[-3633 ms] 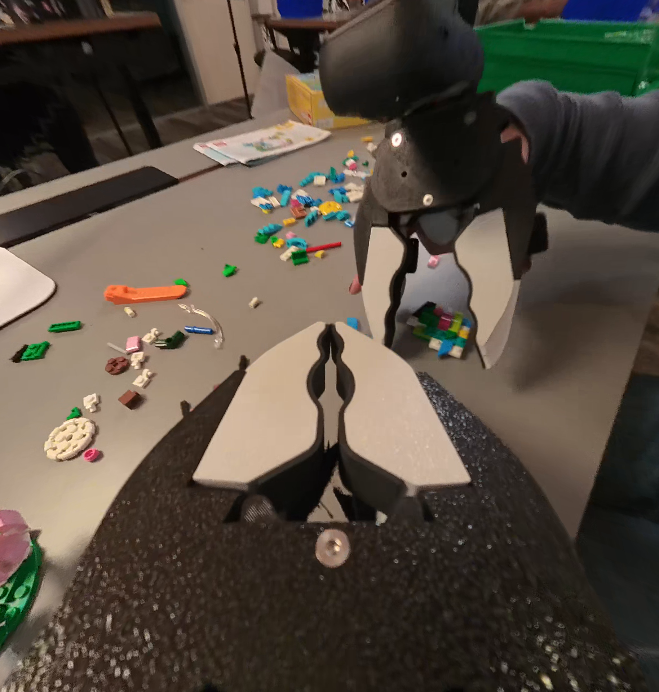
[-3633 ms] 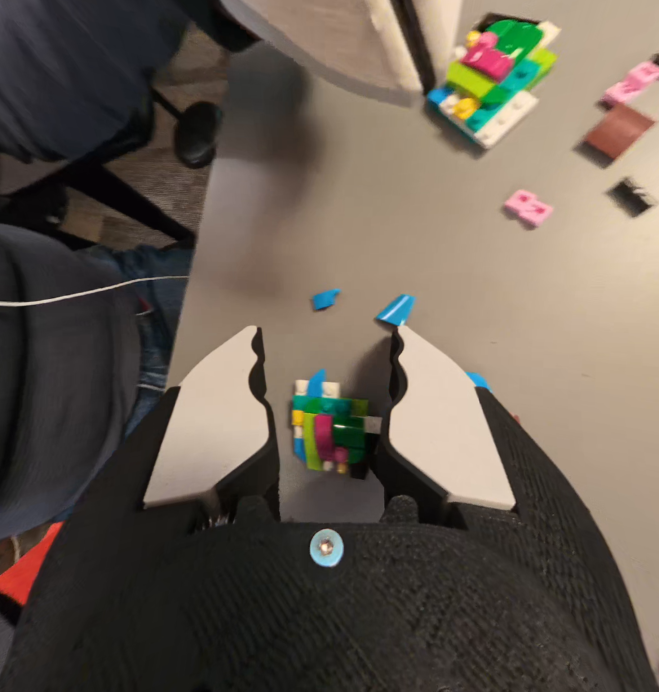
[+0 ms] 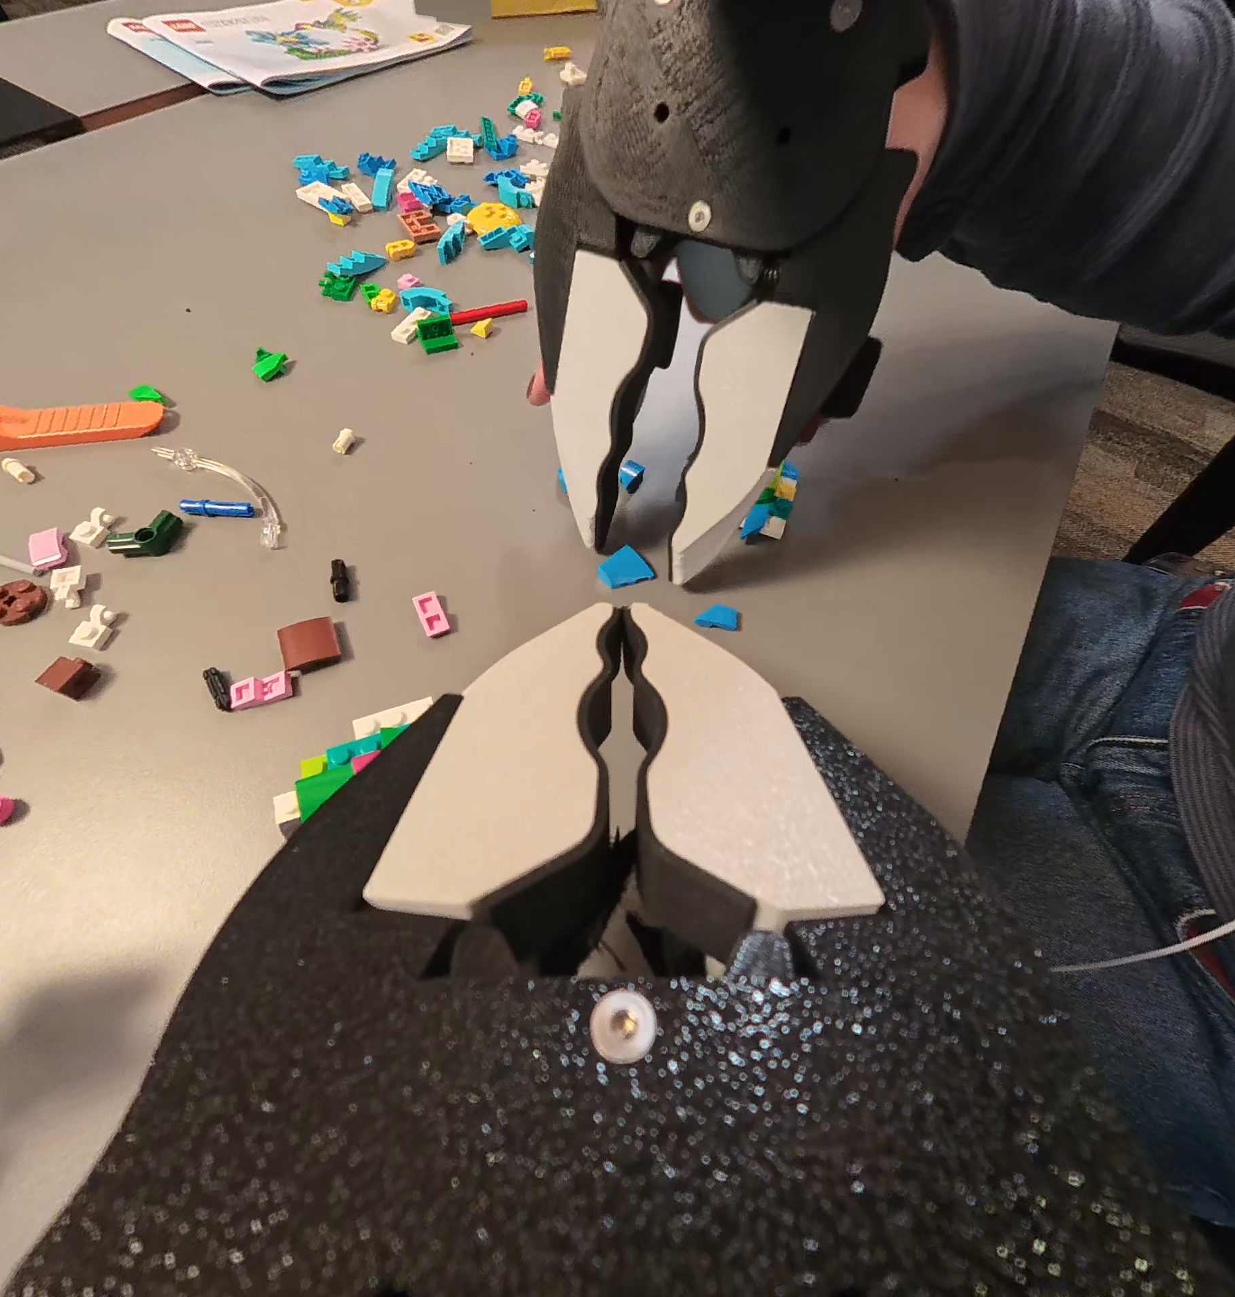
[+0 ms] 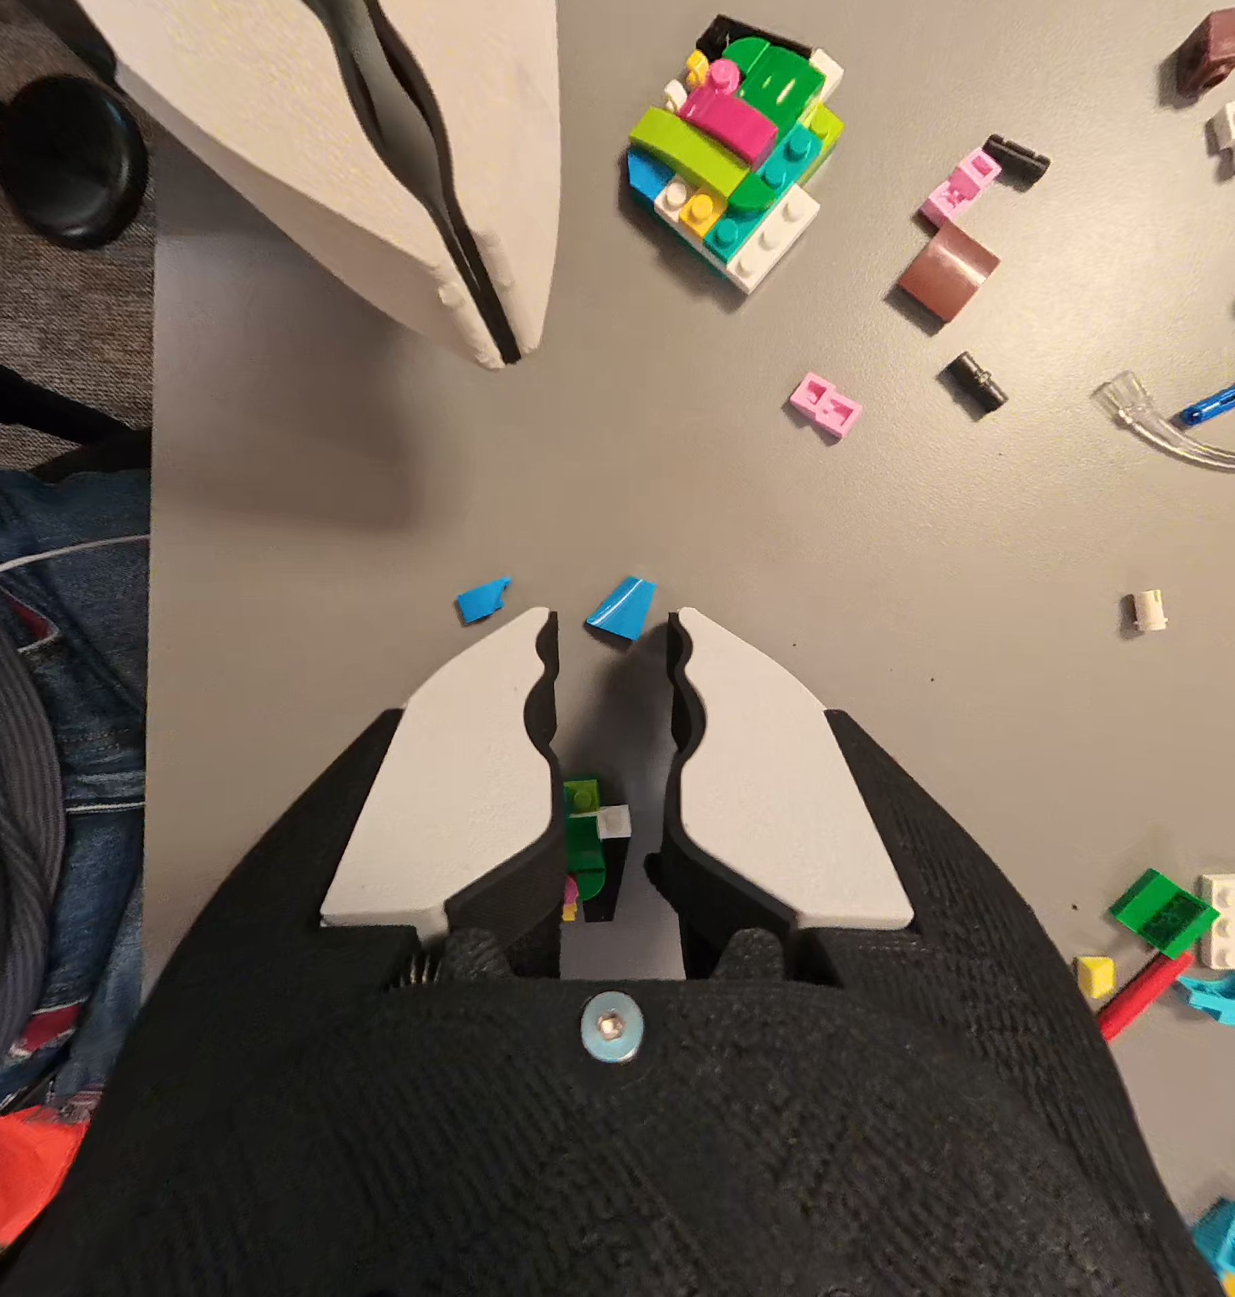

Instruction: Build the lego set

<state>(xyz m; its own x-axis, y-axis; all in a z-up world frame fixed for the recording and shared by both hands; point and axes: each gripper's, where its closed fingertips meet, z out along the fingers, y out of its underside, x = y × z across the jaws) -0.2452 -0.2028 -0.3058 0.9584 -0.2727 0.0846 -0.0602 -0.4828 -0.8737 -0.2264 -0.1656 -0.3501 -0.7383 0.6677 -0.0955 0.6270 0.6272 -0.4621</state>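
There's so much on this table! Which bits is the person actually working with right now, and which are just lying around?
In use, as far as I can tell:
- right gripper, open over the blue wedge piece
- left gripper, shut
- second blue piece
- colourful half-built block

Lying about:
- orange tool
- instruction booklet
- clear curved tube
- brown curved piece
- red rod

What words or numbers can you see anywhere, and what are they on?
Pale blue paper instruction booklets at the far table edge: the covers carry a small red logo and printed words. I do not repeat writing, and the finer print is too small to read anyway.
Loose coloured plastic bricks: no readable writing.
Flat orange plastic brick separator: no readable writing.
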